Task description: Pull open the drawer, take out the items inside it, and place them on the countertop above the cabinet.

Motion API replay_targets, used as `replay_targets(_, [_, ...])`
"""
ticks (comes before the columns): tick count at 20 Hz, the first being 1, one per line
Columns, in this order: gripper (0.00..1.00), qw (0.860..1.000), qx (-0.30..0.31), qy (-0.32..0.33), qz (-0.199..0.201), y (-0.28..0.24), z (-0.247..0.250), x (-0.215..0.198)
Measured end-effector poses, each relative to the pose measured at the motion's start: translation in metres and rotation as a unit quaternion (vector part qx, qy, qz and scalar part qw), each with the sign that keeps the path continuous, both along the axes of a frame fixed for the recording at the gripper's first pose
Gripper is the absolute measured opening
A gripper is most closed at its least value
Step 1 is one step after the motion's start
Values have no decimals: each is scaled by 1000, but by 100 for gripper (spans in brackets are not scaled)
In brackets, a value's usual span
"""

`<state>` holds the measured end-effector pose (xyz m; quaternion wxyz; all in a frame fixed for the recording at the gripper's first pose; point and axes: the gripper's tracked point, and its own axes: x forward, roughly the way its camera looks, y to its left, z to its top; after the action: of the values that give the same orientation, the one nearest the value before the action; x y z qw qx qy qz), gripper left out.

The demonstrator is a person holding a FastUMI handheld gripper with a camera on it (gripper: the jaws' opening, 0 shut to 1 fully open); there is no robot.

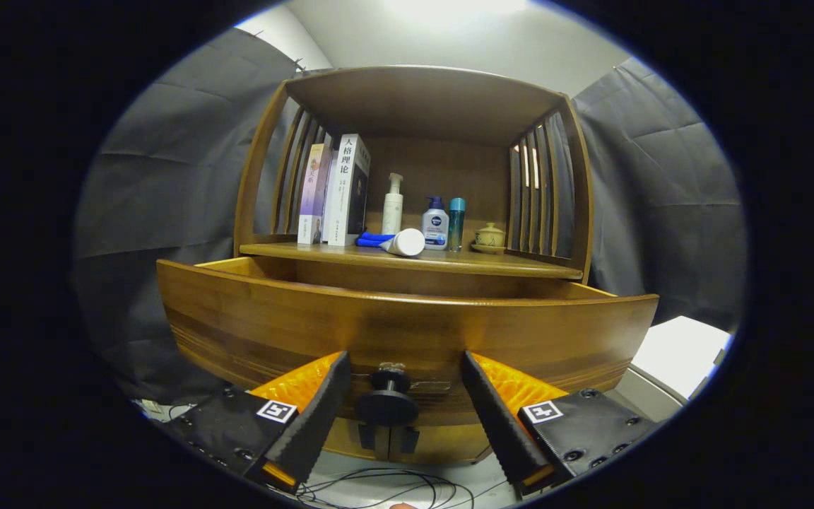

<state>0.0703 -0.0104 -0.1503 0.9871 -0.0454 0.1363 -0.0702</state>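
Cabinet (pixel 407 106): wooden, open-shelved. Drawer (pixel 407 332): pulled out, long axis crosswise, front facing gripper. Countertop (pixel 449 260): books (pixel 336 191), bottles (pixel 435 223), lying tube (pixel 396 242), small pot (pixel 490 237) along back edge. Gripper (pixel 403 396): level, fingers apart, flanking drawer knob (pixel 387 399) without touching.

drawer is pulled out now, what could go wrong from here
1. The drawer front hides its contents, so reaching in blind could snag the wall.
2. The countertop already holds books, bottles and a tube lying down; a placed item might knock them.
3. The gripper is open astride the knob; lifting carelessly may bump it.
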Motion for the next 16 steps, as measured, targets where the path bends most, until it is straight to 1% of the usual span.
replay_targets(16, [100, 1000, 2, 0, -8, -7, -5, 55])
